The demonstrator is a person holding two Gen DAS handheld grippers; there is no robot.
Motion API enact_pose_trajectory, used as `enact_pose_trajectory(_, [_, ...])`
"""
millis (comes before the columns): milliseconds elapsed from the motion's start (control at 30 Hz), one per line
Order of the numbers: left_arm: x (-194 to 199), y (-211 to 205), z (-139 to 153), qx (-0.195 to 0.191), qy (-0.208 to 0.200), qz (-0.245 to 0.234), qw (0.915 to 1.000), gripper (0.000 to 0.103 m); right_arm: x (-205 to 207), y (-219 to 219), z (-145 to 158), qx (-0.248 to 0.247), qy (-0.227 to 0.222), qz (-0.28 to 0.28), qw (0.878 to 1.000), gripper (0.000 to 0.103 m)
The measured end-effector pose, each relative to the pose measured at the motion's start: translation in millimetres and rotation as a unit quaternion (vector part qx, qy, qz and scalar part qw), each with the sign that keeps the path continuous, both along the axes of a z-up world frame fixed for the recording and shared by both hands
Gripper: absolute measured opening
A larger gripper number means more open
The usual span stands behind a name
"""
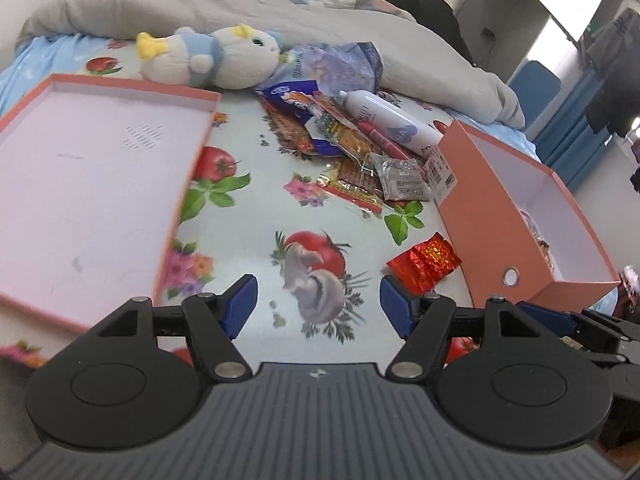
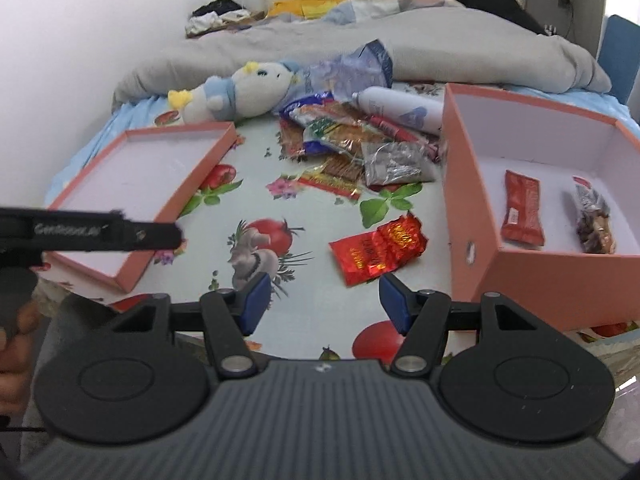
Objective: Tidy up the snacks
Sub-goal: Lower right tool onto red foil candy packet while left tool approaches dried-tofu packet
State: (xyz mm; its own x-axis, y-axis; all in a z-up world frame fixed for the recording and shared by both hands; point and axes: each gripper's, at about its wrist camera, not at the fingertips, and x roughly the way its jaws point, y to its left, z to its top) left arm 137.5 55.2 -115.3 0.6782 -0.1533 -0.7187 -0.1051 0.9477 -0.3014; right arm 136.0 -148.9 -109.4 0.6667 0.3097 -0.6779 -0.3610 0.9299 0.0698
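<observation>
My left gripper (image 1: 318, 305) hangs open and empty over the flowered sheet, with a red foil packet (image 1: 424, 262) just beyond its right pad. My right gripper (image 2: 325, 302) is open and empty too, and the same red foil packet (image 2: 378, 250) lies a little ahead of its right finger. A pile of snack packets (image 1: 348, 140) (image 2: 340, 144) lies farther back. At the right stands a pink box (image 1: 500, 216) (image 2: 472, 200) holding a red bar (image 2: 522, 208) and a bag of nuts (image 2: 594, 220). The shallow pink lid (image 1: 100, 184) (image 2: 140, 184) lies at the left.
A white bottle (image 1: 392, 120) (image 2: 400, 108) and a plush toy (image 1: 208, 58) (image 2: 240, 88) lie beside the pile. Behind them is a grey duvet (image 1: 280, 12). The left gripper's body (image 2: 100, 232) juts in from the left of the right wrist view, above a hand (image 2: 16, 320).
</observation>
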Motion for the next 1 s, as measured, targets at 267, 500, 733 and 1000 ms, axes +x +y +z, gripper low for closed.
enact_pose_trajectory(267, [53, 0, -17, -0.003, 0.003, -0.011, 0.9999, 0.073, 24, 9, -15, -0.029, -0.007, 0.007, 1.000, 0.063])
enact_pose_trajectory(500, [101, -12, -35, 0.017, 0.012, -0.045, 0.9988, 0.075, 50, 14, -30, -0.046, -0.012, -0.006, 0.999, 0.063])
enact_pose_trajectory(733, [156, -28, -55, 0.039, 0.022, -0.083, 0.9955, 0.085, 75, 19, -47, -0.074, -0.004, -0.023, 0.997, 0.062])
enact_pose_trajectory(1000, [214, -38, -83, 0.052, 0.048, -0.128, 0.9893, 0.092, 100, 26, -65, -0.100, -0.012, -0.045, 0.994, 0.062])
